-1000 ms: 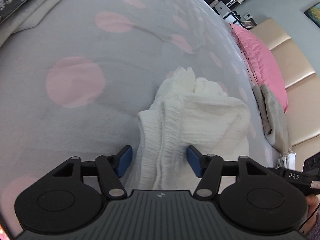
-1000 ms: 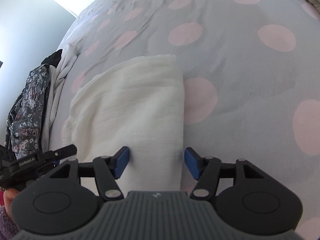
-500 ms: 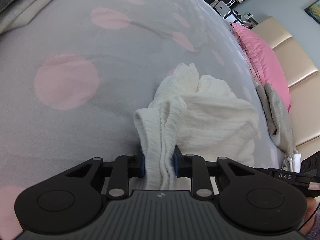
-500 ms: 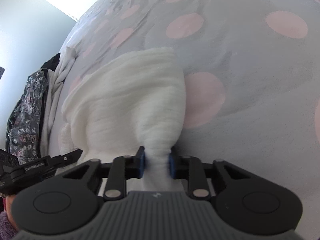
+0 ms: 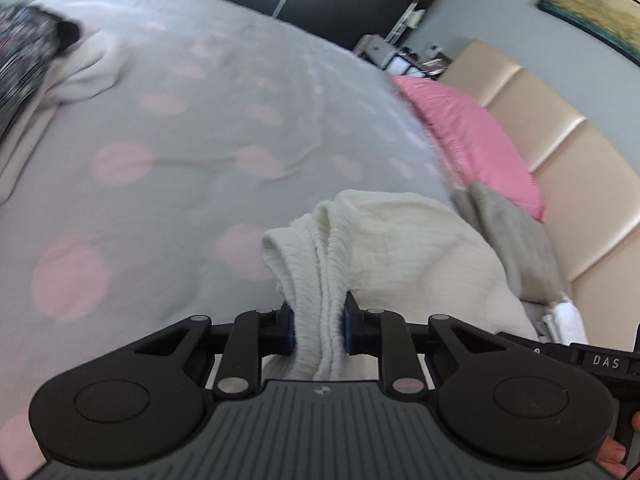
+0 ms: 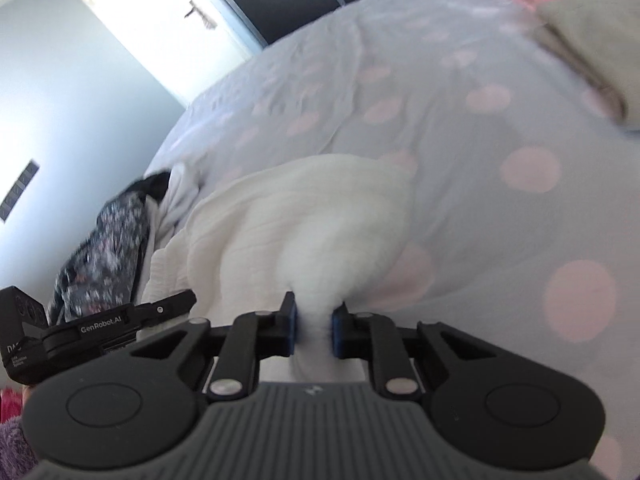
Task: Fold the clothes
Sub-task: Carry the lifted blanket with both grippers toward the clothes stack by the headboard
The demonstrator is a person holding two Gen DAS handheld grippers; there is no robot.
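A folded white crinkled garment [image 5: 400,248] is held between both grippers above a grey bedspread with pink dots [image 5: 168,168]. My left gripper [image 5: 319,328] is shut on its bunched, ribbed edge. My right gripper [image 6: 313,330] is shut on the other end of the same garment [image 6: 304,224], which bulges forward from the jaws. The left gripper's body [image 6: 100,328] shows at the left of the right wrist view. The garment's underside is hidden.
A pink pillow [image 5: 472,136] and a beige folded cloth [image 5: 508,240] lie by the padded headboard [image 5: 560,168]. A dark floral garment and a white one [image 6: 108,240] are piled at the bed's other side. A bright window [image 6: 152,24] is beyond.
Both grippers shut on the white garment and have lifted it off the bedspread. The views have tilted up and now show the room beyond the bed.
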